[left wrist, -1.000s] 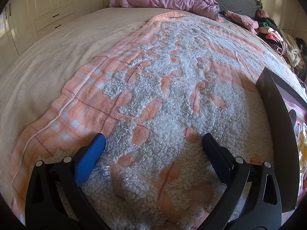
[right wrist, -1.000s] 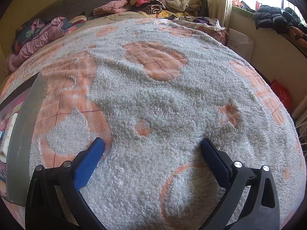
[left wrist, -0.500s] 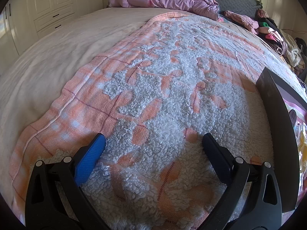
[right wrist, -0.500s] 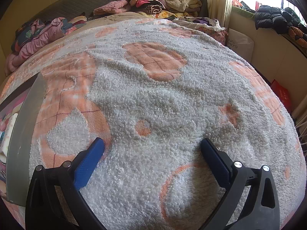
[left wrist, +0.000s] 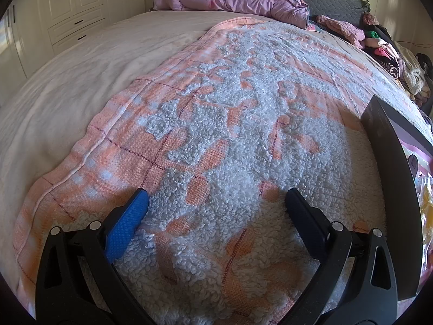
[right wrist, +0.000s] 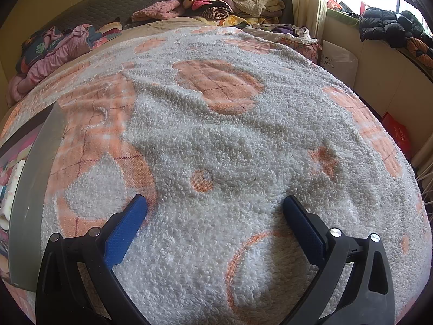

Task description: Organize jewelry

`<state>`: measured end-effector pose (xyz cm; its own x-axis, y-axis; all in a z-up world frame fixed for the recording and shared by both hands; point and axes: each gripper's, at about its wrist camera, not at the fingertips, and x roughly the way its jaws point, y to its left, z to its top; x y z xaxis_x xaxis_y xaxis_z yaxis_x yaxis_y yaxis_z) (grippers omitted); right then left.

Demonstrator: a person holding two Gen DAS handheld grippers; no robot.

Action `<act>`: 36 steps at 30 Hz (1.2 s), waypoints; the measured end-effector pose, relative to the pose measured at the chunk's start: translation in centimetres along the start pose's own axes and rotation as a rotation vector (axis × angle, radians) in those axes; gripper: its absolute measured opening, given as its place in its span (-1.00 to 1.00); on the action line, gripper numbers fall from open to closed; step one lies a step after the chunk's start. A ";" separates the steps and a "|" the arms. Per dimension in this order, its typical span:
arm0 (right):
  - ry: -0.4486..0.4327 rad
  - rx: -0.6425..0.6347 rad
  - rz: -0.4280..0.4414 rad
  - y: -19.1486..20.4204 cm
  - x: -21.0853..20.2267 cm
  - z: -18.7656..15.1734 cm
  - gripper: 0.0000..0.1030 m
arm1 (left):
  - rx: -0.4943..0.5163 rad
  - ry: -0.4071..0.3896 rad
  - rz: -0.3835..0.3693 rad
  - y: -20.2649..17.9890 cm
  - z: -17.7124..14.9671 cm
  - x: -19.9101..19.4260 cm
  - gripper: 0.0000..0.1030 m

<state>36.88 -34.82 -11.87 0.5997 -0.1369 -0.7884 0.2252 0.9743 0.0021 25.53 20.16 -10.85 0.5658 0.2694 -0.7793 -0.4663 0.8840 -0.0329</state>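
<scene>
Two hand-held grippers hang low over a fleecy white-and-orange blanket (left wrist: 238,146) spread on a bed, and neither holds anything. The left hand-held gripper (left wrist: 216,200) has its blue-padded fingers (left wrist: 127,224) spread wide, with only blanket pile between them. The right hand-held gripper (right wrist: 215,205) is spread just as wide, also over bare blanket.

Between the two stands a dark box (left wrist: 389,178) with a raised side wall, resting on the blanket. It lies at the right edge of the left wrist view and at the left edge of the right wrist view, where its wall looks grey. Inside, pink lining and some pale and yellow items show, too cropped to tell whether they are jewelry.

Beyond the blanket, on the left, a plain beige sheet (left wrist: 89,81) covers the bed. A rumpled pink quilt (left wrist: 238,0) lies at the head, and folded clothes (right wrist: 216,2) are heaped in the far corner. White cupboards (left wrist: 67,8) stand to the left, and dark jackets (right wrist: 389,27) lie on the window ledge to the right.
</scene>
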 end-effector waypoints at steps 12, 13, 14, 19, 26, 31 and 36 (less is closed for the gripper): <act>-0.001 0.000 -0.001 0.1 0.0 -0.1 0.90 | 0.000 0.000 0.000 0.1 0.0 0.0 0.78; -0.001 0.000 -0.001 0.0 0.1 -0.1 0.90 | 0.000 0.000 0.000 0.1 0.0 0.0 0.78; -0.002 -0.001 -0.001 0.2 -0.8 -0.6 0.90 | 0.000 0.000 0.000 0.0 0.0 0.1 0.78; -0.003 -0.001 -0.001 0.1 -0.5 -0.4 0.90 | 0.000 -0.001 0.000 0.0 0.0 0.1 0.78; -0.003 -0.001 -0.001 0.1 -0.3 -0.3 0.90 | 0.000 -0.001 -0.001 0.0 0.0 0.1 0.78; -0.004 -0.001 -0.001 0.1 -0.3 -0.3 0.90 | 0.000 -0.001 -0.001 0.0 0.0 0.1 0.78; -0.004 -0.001 -0.001 0.1 -0.3 -0.4 0.90 | 0.000 -0.001 -0.001 0.0 0.0 0.1 0.78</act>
<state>36.44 -34.67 -11.84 0.6027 -0.1383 -0.7859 0.2249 0.9744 0.0011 25.58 20.15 -10.89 0.5667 0.2691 -0.7787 -0.4656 0.8844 -0.0333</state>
